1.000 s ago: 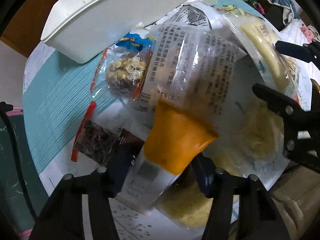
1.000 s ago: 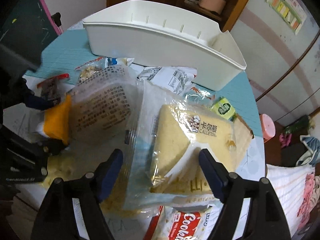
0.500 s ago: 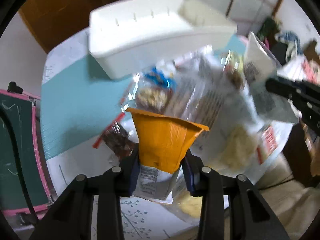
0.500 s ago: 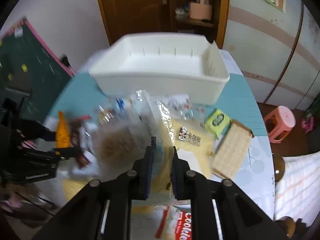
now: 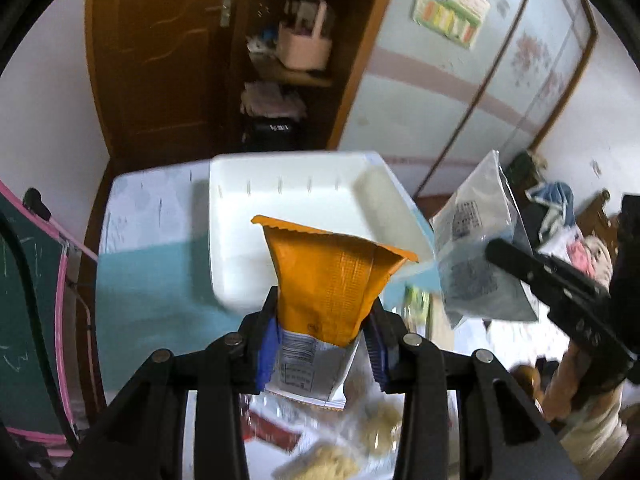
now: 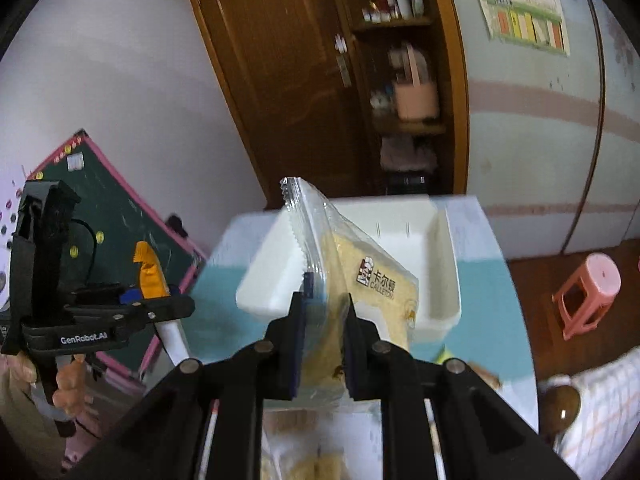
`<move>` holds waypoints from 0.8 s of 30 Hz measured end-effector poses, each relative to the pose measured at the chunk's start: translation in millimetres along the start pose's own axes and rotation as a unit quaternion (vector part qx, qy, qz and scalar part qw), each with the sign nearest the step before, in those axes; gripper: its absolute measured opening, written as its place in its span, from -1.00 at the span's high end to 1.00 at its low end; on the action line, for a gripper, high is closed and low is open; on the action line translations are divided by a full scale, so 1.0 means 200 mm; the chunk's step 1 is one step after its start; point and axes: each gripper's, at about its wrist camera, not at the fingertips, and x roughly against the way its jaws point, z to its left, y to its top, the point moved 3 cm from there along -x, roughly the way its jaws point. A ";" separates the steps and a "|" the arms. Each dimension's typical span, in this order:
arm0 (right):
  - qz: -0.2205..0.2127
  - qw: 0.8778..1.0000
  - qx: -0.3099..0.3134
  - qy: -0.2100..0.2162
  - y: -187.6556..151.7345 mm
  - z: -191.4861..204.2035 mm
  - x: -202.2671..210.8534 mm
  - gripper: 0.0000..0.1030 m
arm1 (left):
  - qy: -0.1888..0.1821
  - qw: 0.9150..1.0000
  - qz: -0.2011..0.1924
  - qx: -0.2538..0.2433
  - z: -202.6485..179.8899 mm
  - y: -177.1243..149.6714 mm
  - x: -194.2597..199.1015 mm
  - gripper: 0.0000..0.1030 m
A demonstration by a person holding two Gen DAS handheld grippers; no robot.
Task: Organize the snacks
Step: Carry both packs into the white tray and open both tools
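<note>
Snacks mid-transfer: left tongs (image 5: 320, 344) clamped on orange packet (image 5: 328, 276), right tongs (image 6: 322, 340) clamped on Calleton cake bag (image 6: 360, 280), both above empty white bin (image 5: 288, 208) mid-frame; more packets (image 5: 324, 464) left on surface.

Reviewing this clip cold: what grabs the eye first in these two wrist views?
The orange-topped snack packet pinched upright in the left gripper, dead centre in the left view. Next, the clear-wrapped pale cake package clamped in the right gripper. Both are held up before the empty white plastic bin on the teal-and-white table.
</note>
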 end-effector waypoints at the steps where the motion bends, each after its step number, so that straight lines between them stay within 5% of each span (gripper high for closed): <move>1: -0.003 1.000 -0.005 0.001 0.04 -0.01 -0.02 0.70 | 0.004 1.000 -0.003 0.006 0.00 0.06 -0.02 0.29; 11: -0.009 0.998 -0.054 -0.017 0.23 -0.13 -0.23 0.69 | 0.034 0.999 -0.028 0.023 0.00 0.35 -0.27 0.27; 19: -0.014 0.996 -0.074 -0.044 0.27 -0.18 -0.34 0.67 | 0.097 0.993 -0.064 -0.012 -0.03 0.45 -0.38 0.26; 24: -0.010 0.996 -0.077 -0.051 0.30 -0.18 -0.43 0.66 | 0.103 0.992 -0.069 -0.009 0.00 0.50 -0.44 0.26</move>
